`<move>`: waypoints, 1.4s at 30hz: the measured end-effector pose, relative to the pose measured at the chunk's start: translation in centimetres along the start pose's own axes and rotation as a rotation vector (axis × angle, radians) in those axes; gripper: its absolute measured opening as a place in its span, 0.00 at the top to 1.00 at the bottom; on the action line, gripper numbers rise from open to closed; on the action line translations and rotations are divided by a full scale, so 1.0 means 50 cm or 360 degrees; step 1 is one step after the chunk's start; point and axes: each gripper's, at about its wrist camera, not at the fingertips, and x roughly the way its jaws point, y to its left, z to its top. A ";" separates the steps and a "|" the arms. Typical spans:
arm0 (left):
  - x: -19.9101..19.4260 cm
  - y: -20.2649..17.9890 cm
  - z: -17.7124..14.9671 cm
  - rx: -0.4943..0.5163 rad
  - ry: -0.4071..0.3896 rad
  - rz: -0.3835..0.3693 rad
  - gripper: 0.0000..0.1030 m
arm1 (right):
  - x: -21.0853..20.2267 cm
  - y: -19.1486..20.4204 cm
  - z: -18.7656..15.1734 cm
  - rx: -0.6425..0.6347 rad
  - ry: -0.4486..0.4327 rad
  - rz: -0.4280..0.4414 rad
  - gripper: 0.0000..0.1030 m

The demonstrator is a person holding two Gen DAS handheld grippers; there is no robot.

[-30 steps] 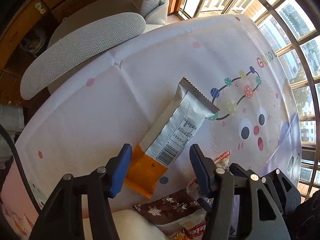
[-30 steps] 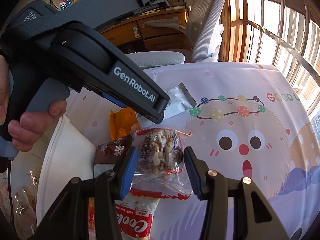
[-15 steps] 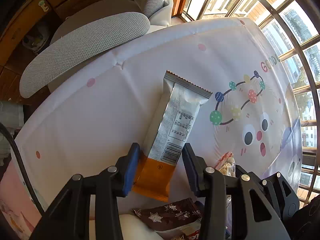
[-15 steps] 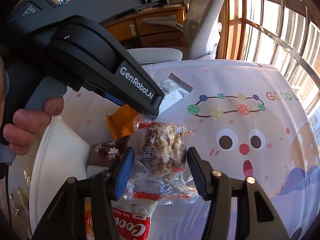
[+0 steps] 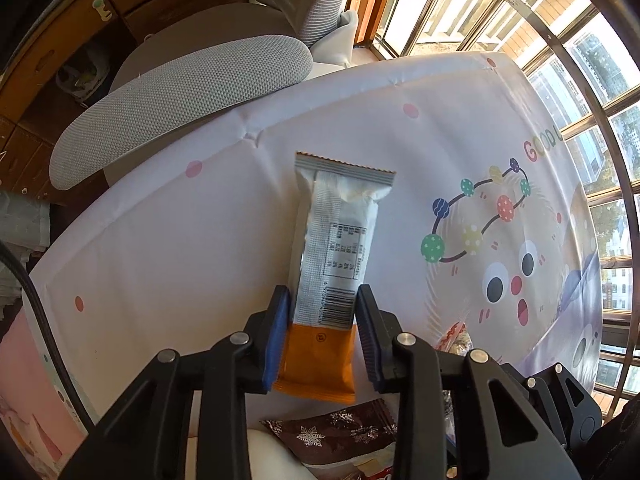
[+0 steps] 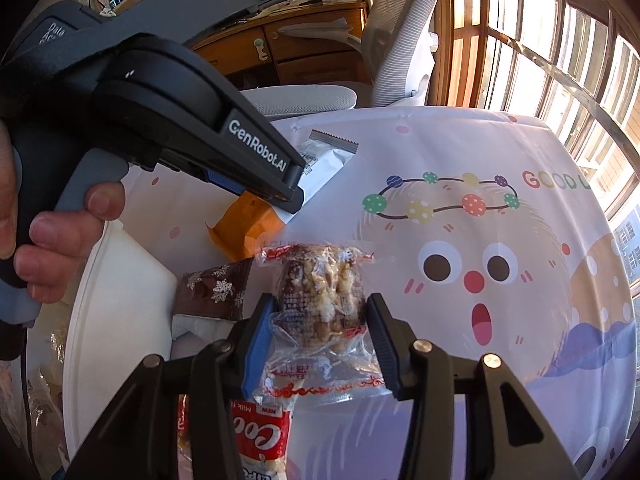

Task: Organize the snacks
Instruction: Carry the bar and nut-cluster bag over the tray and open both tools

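1. Left hand-held gripper (image 5: 322, 330): jaws narrowed around the bar (image 5: 334, 256), pads at or just beside both long edges near the seam between silver and orange; looks pinched, though firm contact hard to confirm from this angle.
2. Bar position: flat on the worktop (image 5: 168, 240), orange end toward the camera, serrated silver end pointing away.
3. Right hand-held gripper (image 6: 320, 340): jaws partly open, straddling the clear bag (image 6: 324, 300) of nut clusters, a small gap showing on each side; nothing gripped yet.
4. Bag position: on the worktop beside the brown wrapper (image 6: 214, 288), its lower end over the red-and-white pack (image 6: 262, 436).
5. Handling, as a judgement: bar light, fairly stiff inside slick foil, best taken across its width near the middle to avoid pivoting; bag light, crinkly and slippery, contents crumbly, so better held over the solid lump than the loose film.
6. Against the frames a second ago: left jaws much closer together, bar turned from diagonal to in line with the fingers; right jaws farther forward along the bag.
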 end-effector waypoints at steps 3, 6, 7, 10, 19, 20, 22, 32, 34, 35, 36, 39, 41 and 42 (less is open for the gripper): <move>-0.009 0.013 0.001 -0.0046 -0.0007 -0.0013 0.71 | -0.013 -0.009 -0.004 0.0017 0.0015 0.0003 0.58; -0.021 0.021 -0.002 -0.0068 -0.0030 -0.0002 0.72 | -0.025 -0.019 -0.014 0.0034 0.0041 -0.0011 0.59; -0.028 0.022 -0.005 -0.0075 -0.0043 -0.0004 0.72 | -0.029 -0.023 -0.018 0.0042 0.0048 -0.0014 0.59; -0.051 0.018 -0.012 -0.0101 -0.0086 -0.0011 0.72 | -0.044 -0.032 -0.036 0.0068 0.0078 -0.0032 0.59; -0.163 0.001 -0.034 -0.0120 -0.0214 -0.0076 0.71 | -0.104 -0.055 -0.107 0.0195 0.0190 -0.0068 0.60; -0.176 -0.002 -0.040 -0.0119 -0.0226 -0.0080 0.71 | -0.111 -0.058 -0.116 0.0212 0.0205 -0.0071 0.60; -0.205 -0.004 -0.055 -0.0120 -0.0245 -0.0090 0.71 | -0.126 -0.059 -0.134 0.0247 0.0240 -0.0084 0.60; -0.356 0.003 -0.182 -0.0162 -0.0352 -0.0146 0.71 | -0.226 -0.053 -0.223 0.0361 0.0336 -0.0045 0.60; -0.384 0.005 -0.217 -0.0166 -0.0370 -0.0164 0.71 | -0.245 -0.043 -0.234 0.0354 0.0325 -0.0045 0.60; -0.397 0.007 -0.234 -0.0167 -0.0379 -0.0169 0.71 | -0.255 -0.038 -0.236 0.0348 0.0313 -0.0048 0.60; -0.411 0.010 -0.252 -0.0171 -0.0390 -0.0174 0.71 | -0.266 -0.032 -0.236 0.0345 0.0298 -0.0049 0.60; -0.445 0.014 -0.307 -0.0176 -0.0407 -0.0184 0.71 | -0.299 -0.012 -0.229 0.0332 0.0247 -0.0043 0.60; -0.461 0.016 -0.347 -0.0180 -0.0418 -0.0188 0.71 | -0.322 0.003 -0.225 0.0312 0.0207 -0.0040 0.60; -0.471 0.019 -0.367 -0.0190 -0.0429 -0.0193 0.71 | -0.334 0.010 -0.223 0.0302 0.0190 -0.0041 0.60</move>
